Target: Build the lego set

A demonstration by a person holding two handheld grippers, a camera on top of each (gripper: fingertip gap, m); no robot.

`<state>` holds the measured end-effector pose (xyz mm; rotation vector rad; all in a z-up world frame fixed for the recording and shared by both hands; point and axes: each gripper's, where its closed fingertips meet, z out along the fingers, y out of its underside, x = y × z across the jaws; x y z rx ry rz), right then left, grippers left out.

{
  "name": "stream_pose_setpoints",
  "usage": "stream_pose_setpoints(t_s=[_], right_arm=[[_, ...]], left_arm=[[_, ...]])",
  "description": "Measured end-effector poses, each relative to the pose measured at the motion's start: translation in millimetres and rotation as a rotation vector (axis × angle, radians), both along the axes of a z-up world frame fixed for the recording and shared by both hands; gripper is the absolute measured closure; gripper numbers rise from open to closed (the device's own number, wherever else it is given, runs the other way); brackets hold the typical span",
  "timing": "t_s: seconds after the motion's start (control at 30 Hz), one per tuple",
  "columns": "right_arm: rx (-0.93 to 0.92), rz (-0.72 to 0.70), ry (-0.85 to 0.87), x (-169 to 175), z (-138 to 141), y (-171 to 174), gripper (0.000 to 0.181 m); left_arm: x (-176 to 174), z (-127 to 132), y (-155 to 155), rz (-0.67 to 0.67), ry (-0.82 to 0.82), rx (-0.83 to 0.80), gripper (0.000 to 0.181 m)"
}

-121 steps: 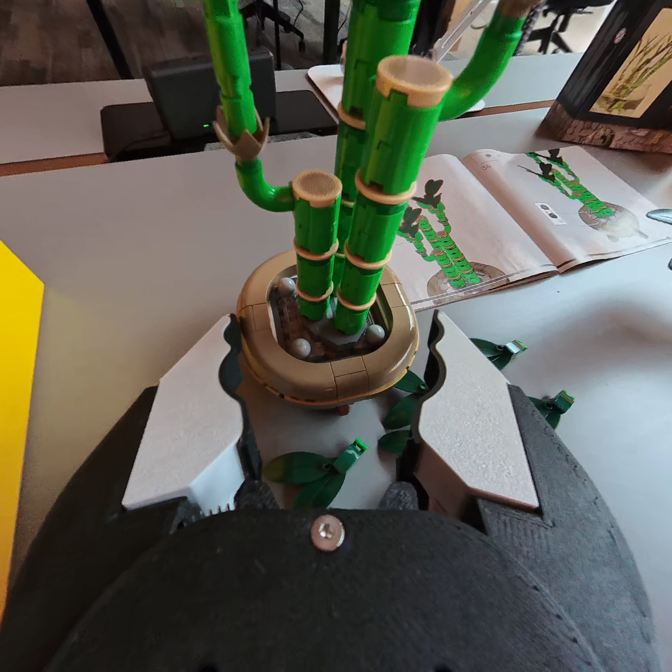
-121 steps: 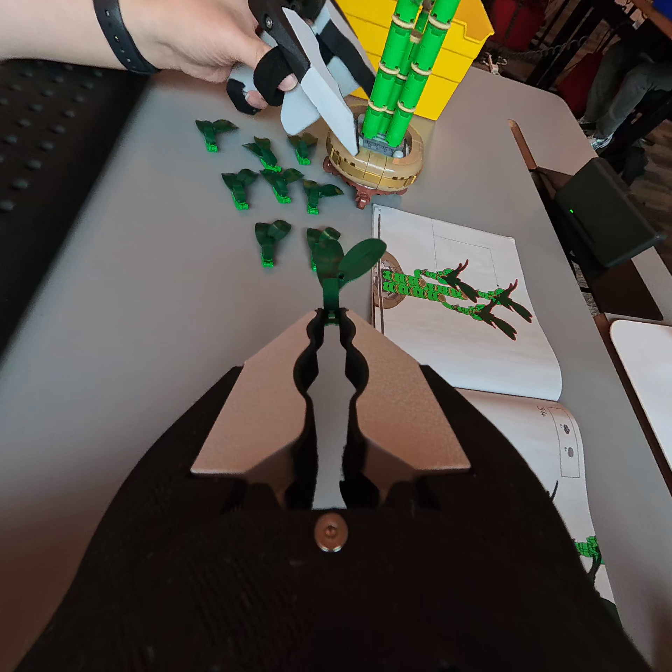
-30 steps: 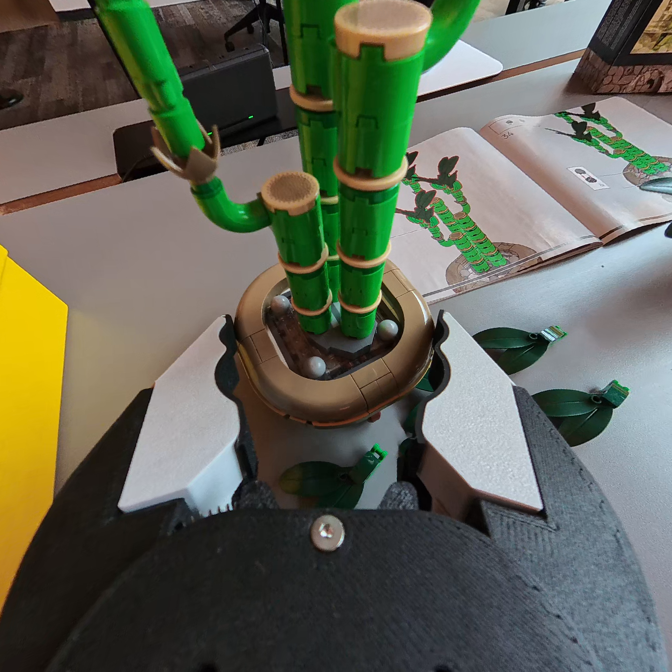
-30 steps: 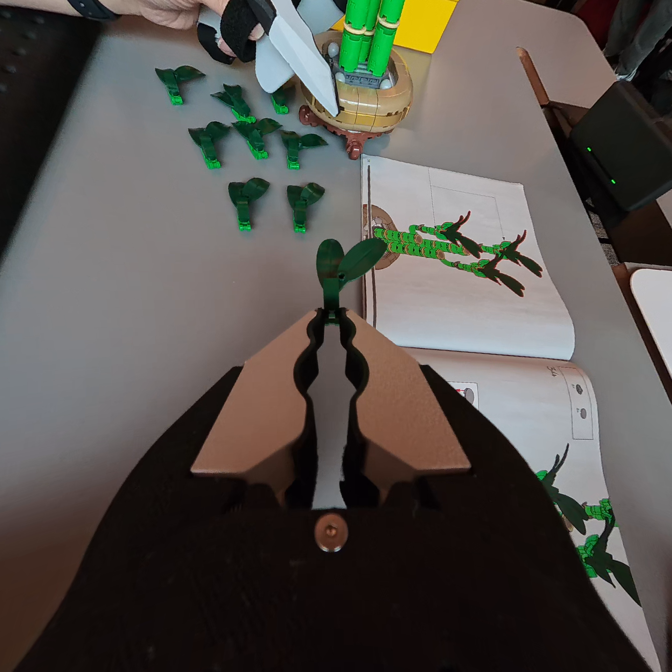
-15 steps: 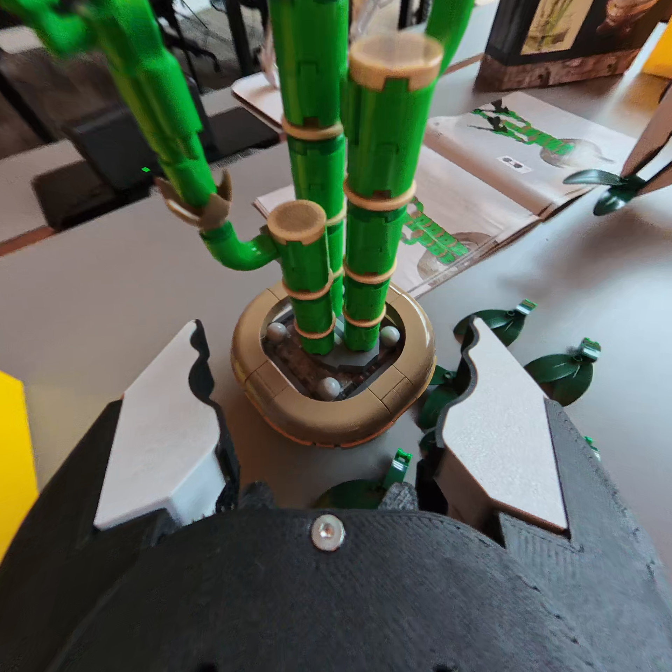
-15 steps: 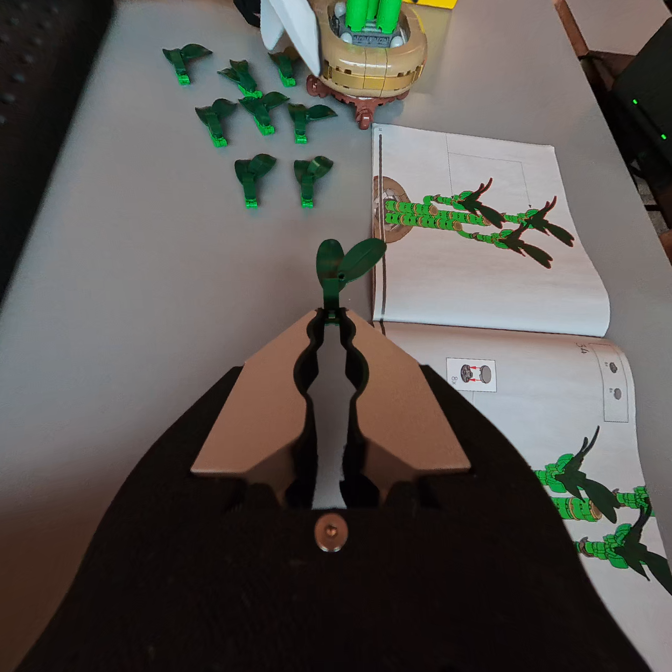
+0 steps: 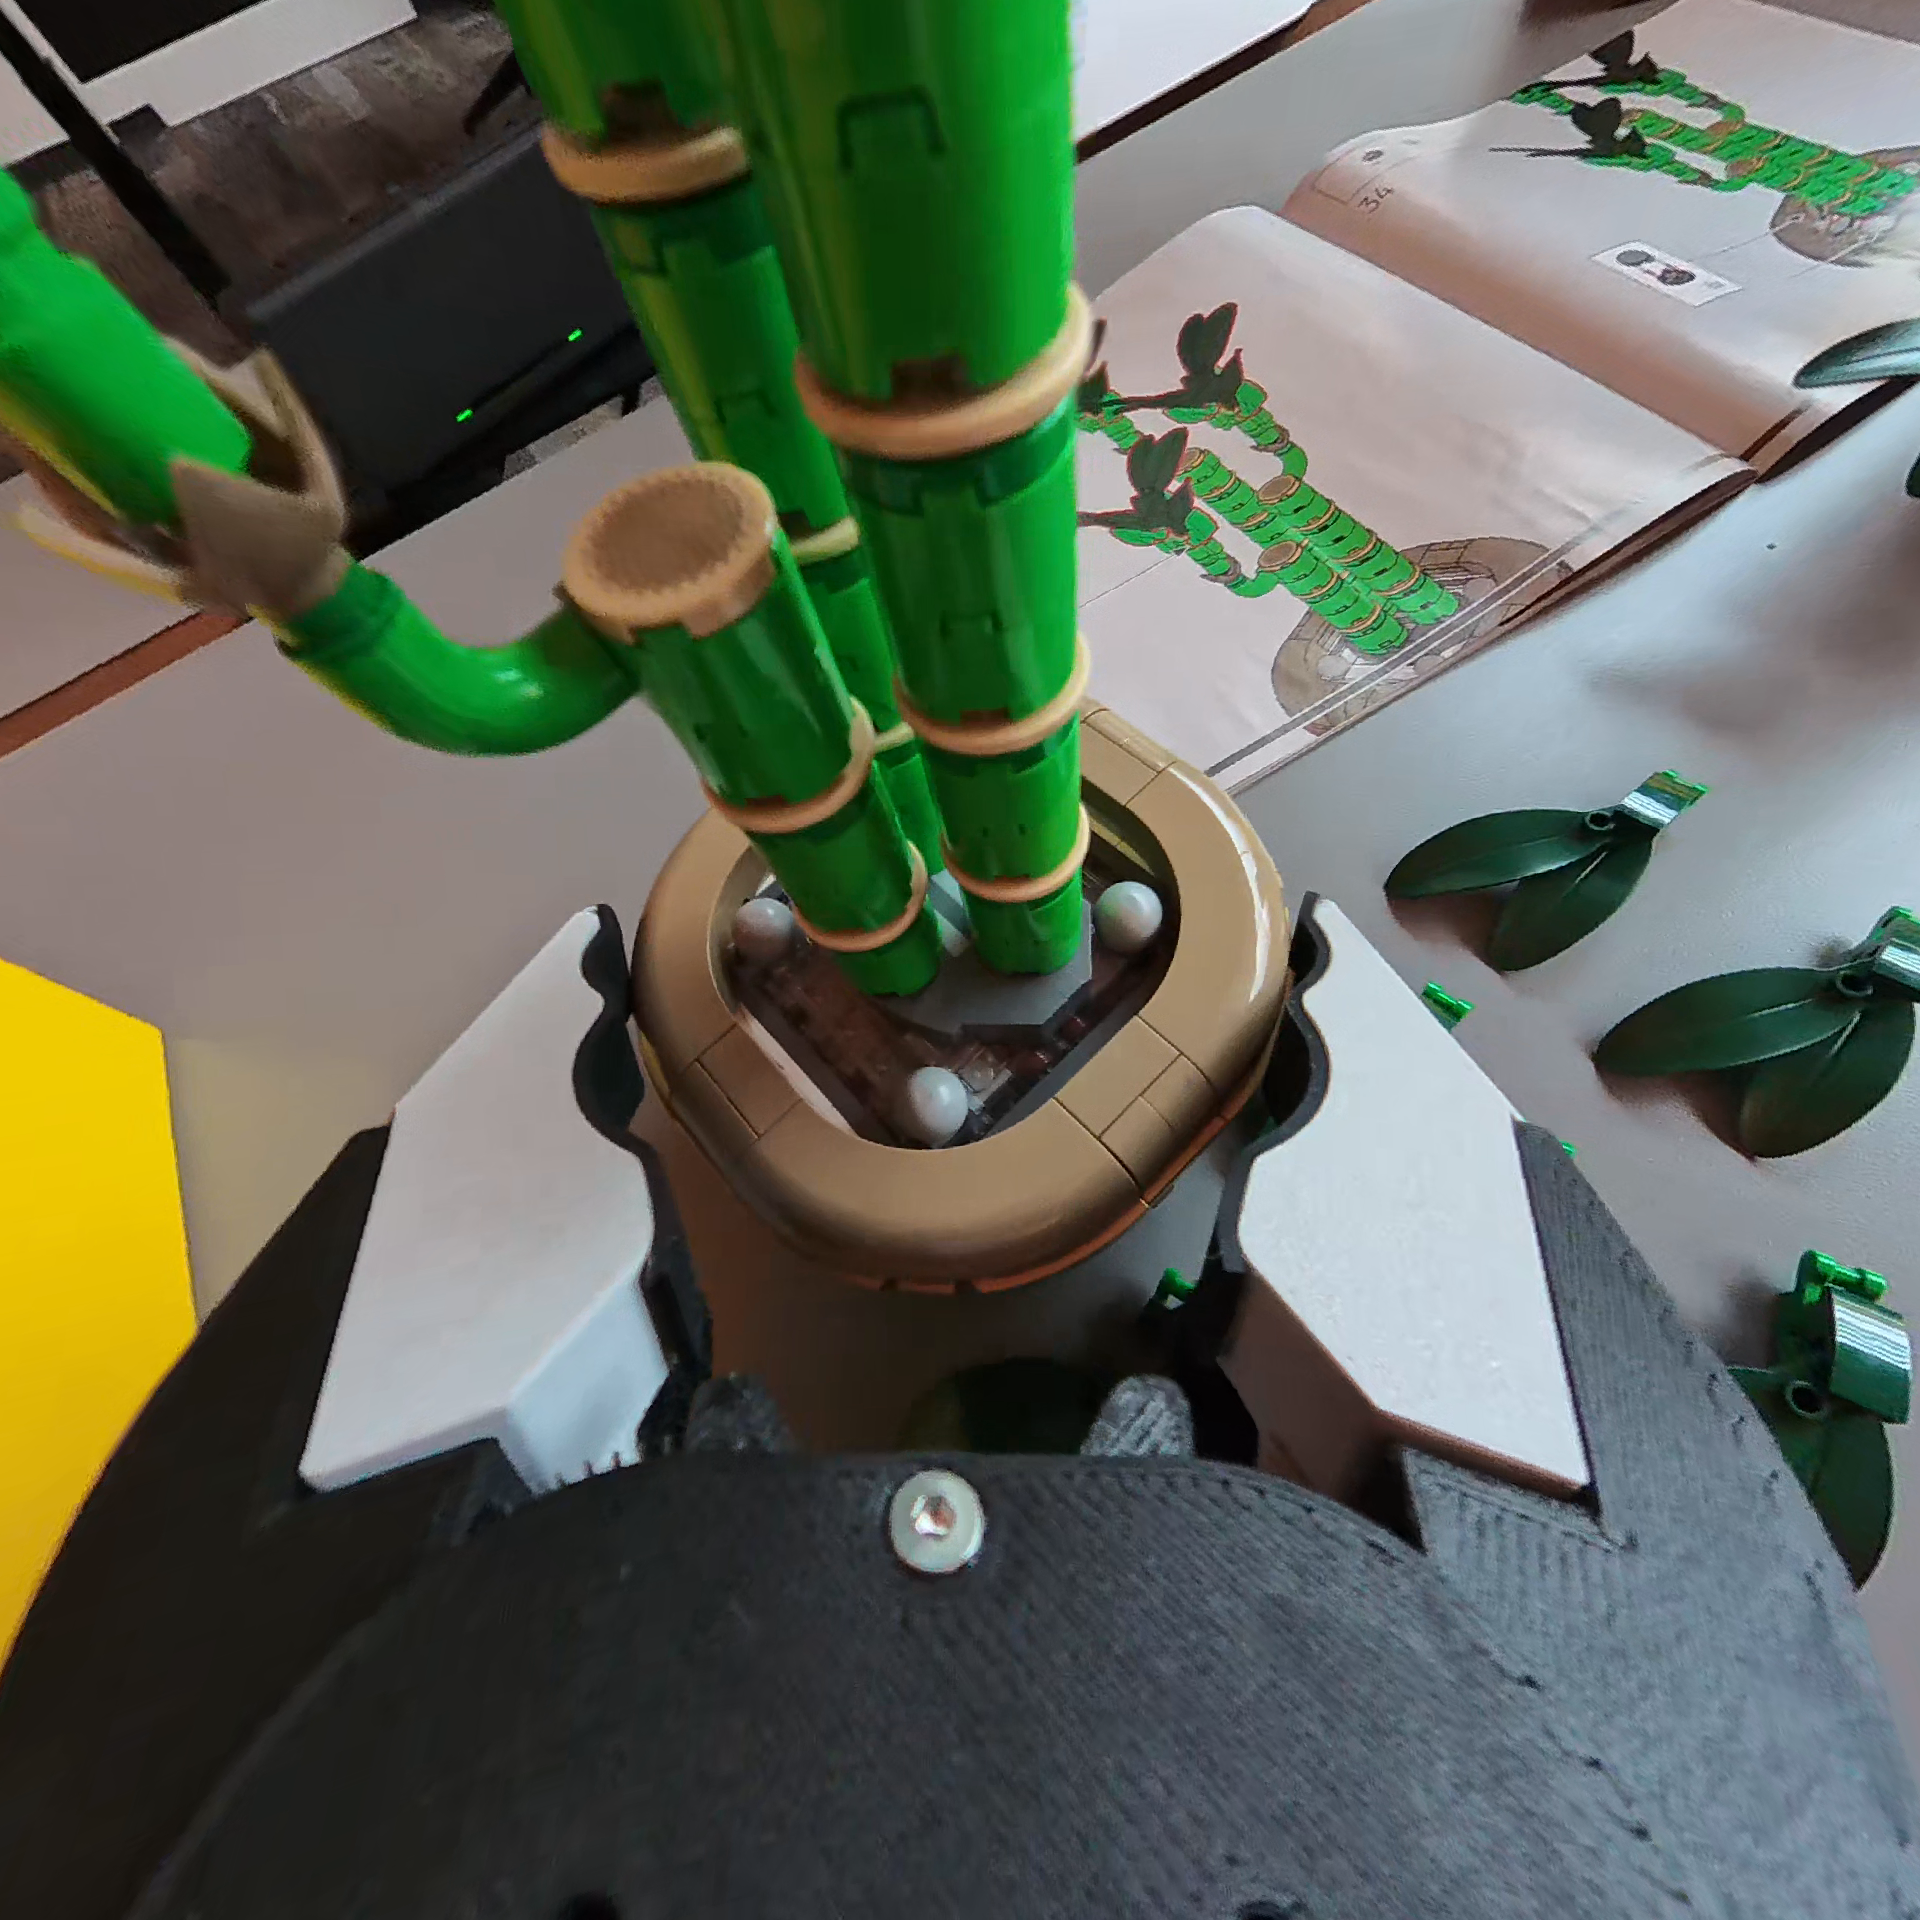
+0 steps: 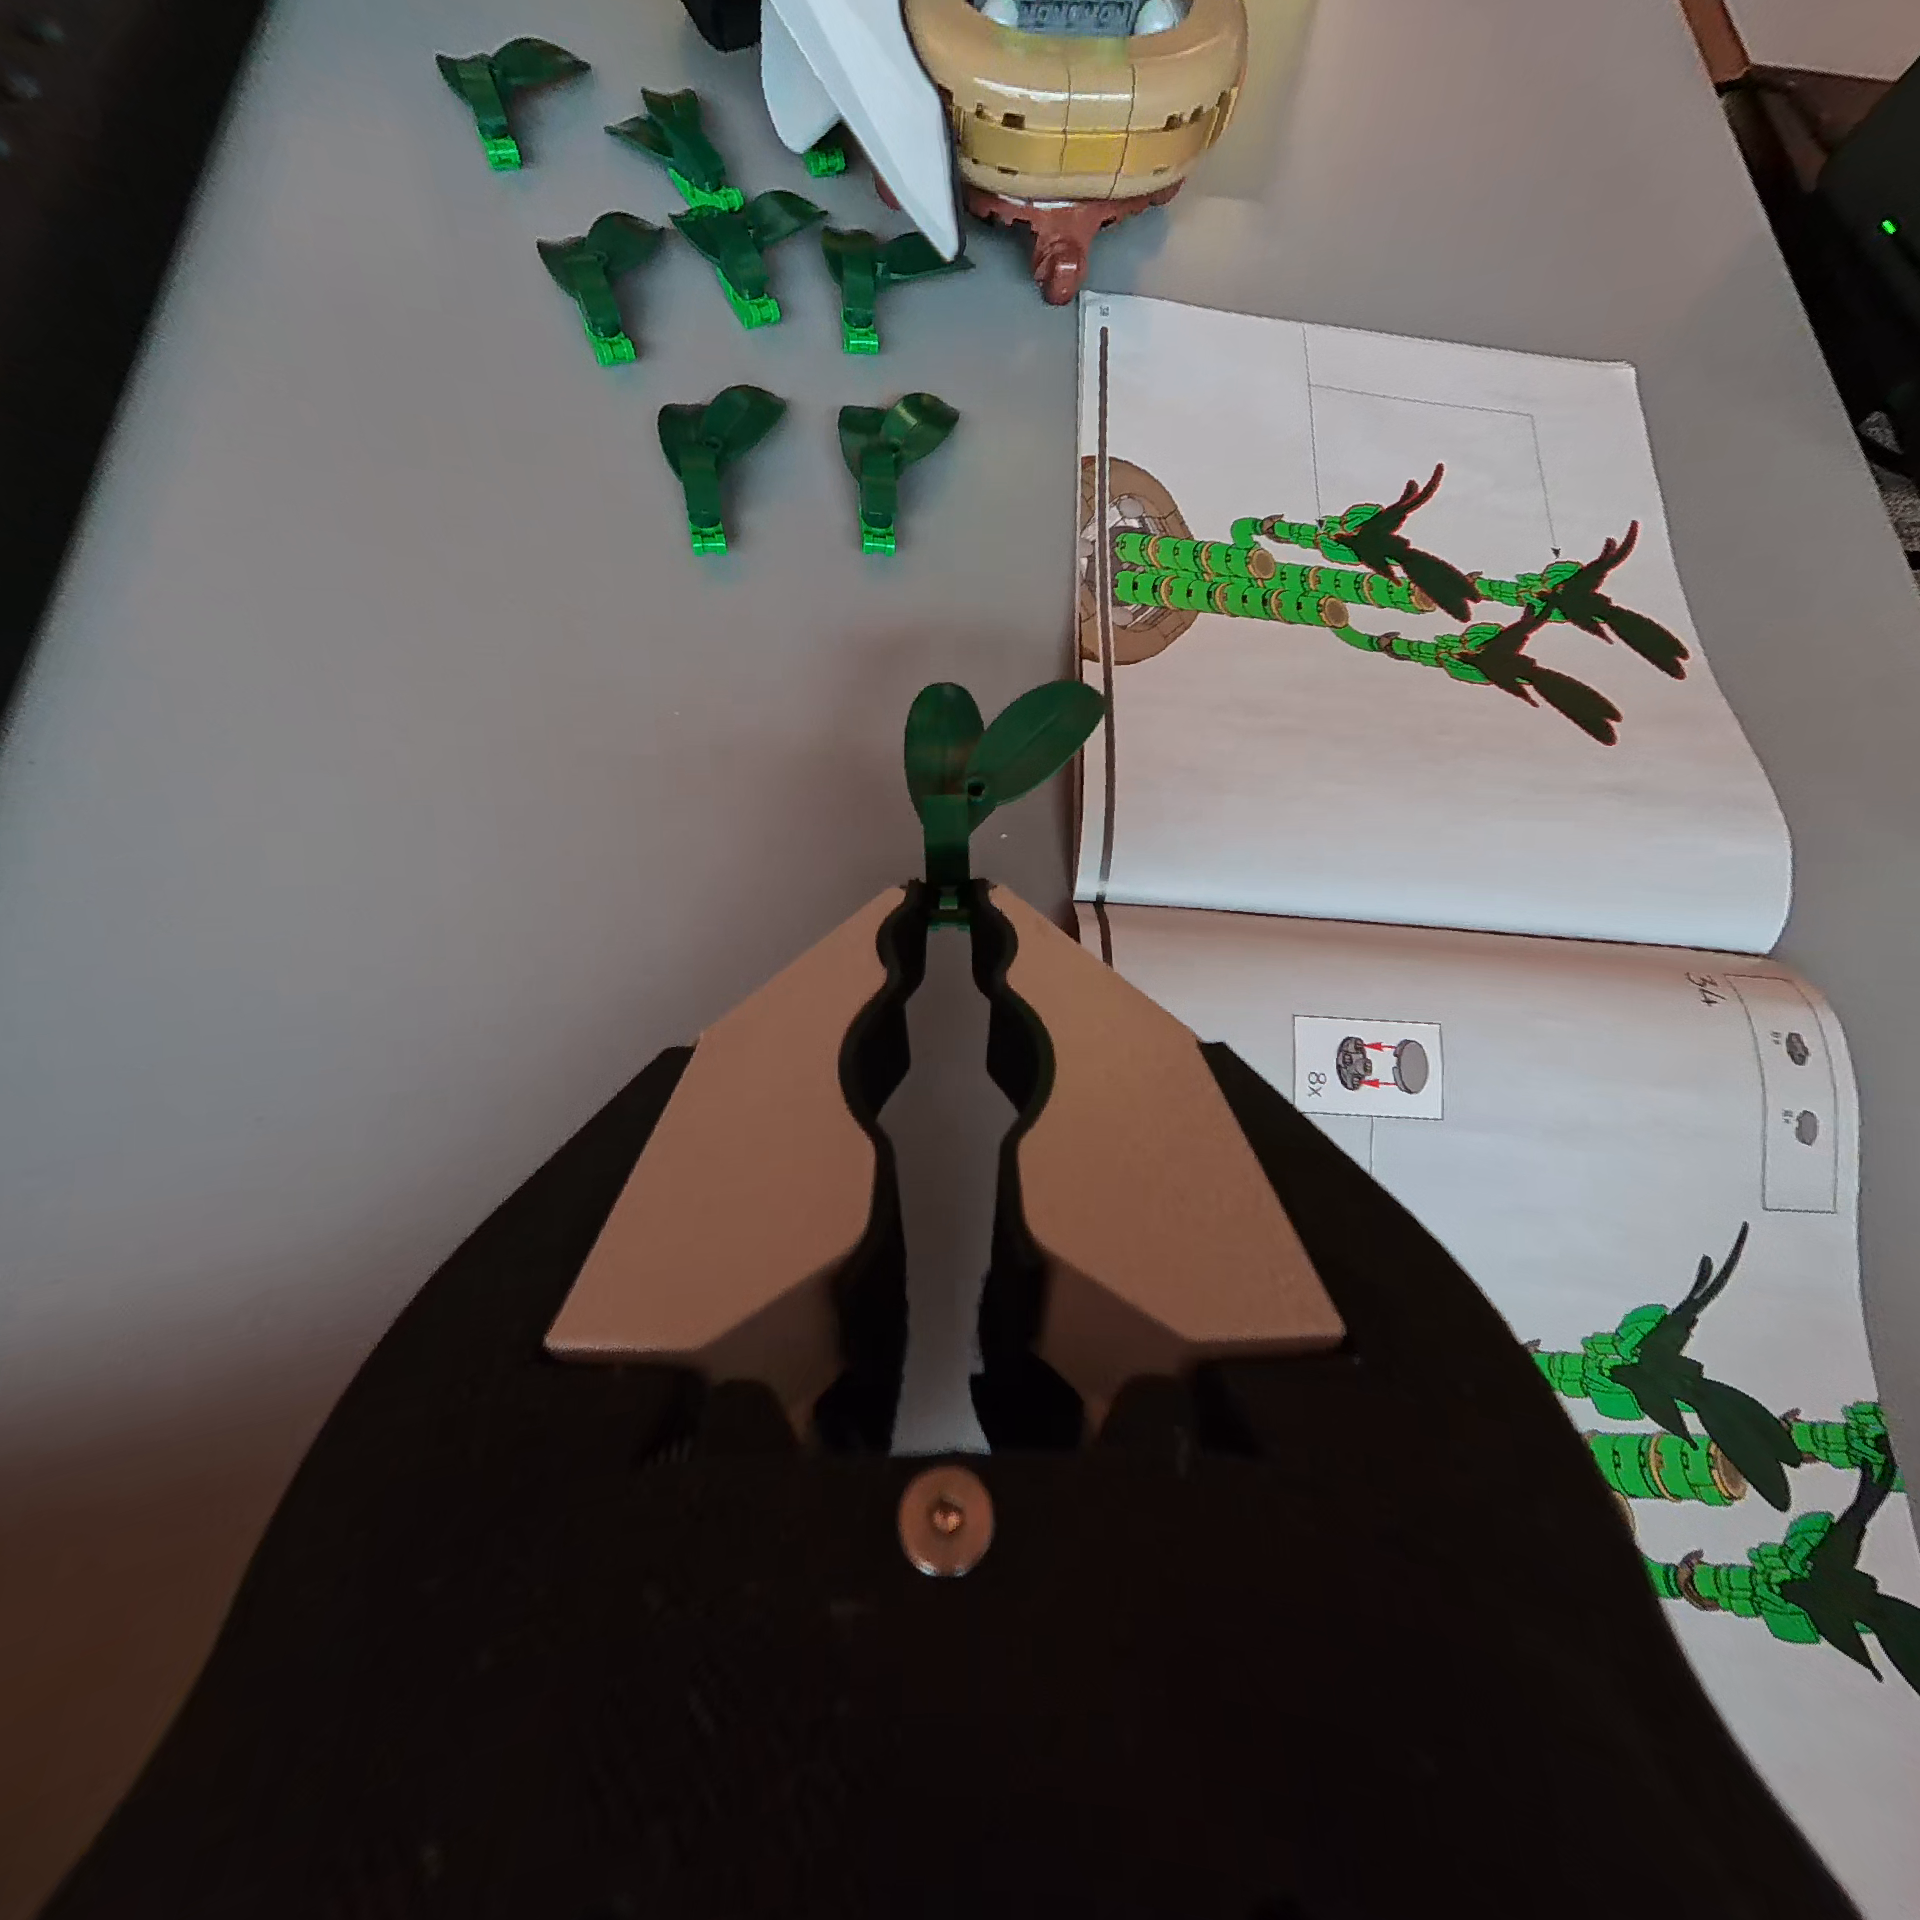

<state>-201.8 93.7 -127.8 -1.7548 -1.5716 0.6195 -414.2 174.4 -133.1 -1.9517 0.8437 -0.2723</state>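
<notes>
A tan pot (image 7: 935, 1195) with green bamboo stalks (image 7: 966, 582) stands on the grey table. My left gripper (image 7: 951, 930) has its white fingers pressed on both sides of the pot. The pot also shows at the top of the right wrist view (image 8: 1101, 114), with one left finger (image 8: 862, 125) beside it. My right gripper (image 8: 945, 899) is shut on the light green clip of a dark green two-leaf piece (image 8: 987, 758) and holds it above the table, leaves pointing forward.
Several loose leaf pieces (image 8: 727, 239) lie left of the pot, some also in the left wrist view (image 7: 1517, 862). An open instruction booklet (image 8: 1403, 810) lies to the right. A yellow bin (image 7: 73, 1195) and a black device (image 7: 416, 312) are beyond.
My left gripper was open wide around the pot half a second ago and has closed onto its sides. My right gripper keeps the leaf piece; the pot has slid to the top edge of its view.
</notes>
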Motion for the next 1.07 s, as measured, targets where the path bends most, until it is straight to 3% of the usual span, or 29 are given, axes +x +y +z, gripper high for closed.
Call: stream_pose_setpoints(t_s=[0.37, 0.53, 0.77, 1.07], right_arm=[[-0.075, 0.069, -0.034, -6, -10, -16, 0.175], [-0.109, 0.108, -0.058, -10, -16, -25, 0.175], [-0.137, 0.147, -0.089, -17, -24, -34, 0.175], [-0.148, 0.158, -0.106, -19, -29, -38, 0.175]], left_arm=[[-24, 0, 9, 0.203, 0.007, -0.011, 0.058], [-25, 1, 8, 0.200, -0.003, -0.011, 0.058], [-36, 28, 6, 0.190, -0.160, 0.041, 0.062], [-32, 21, 4, 0.146, -0.232, -0.032, 0.070]])
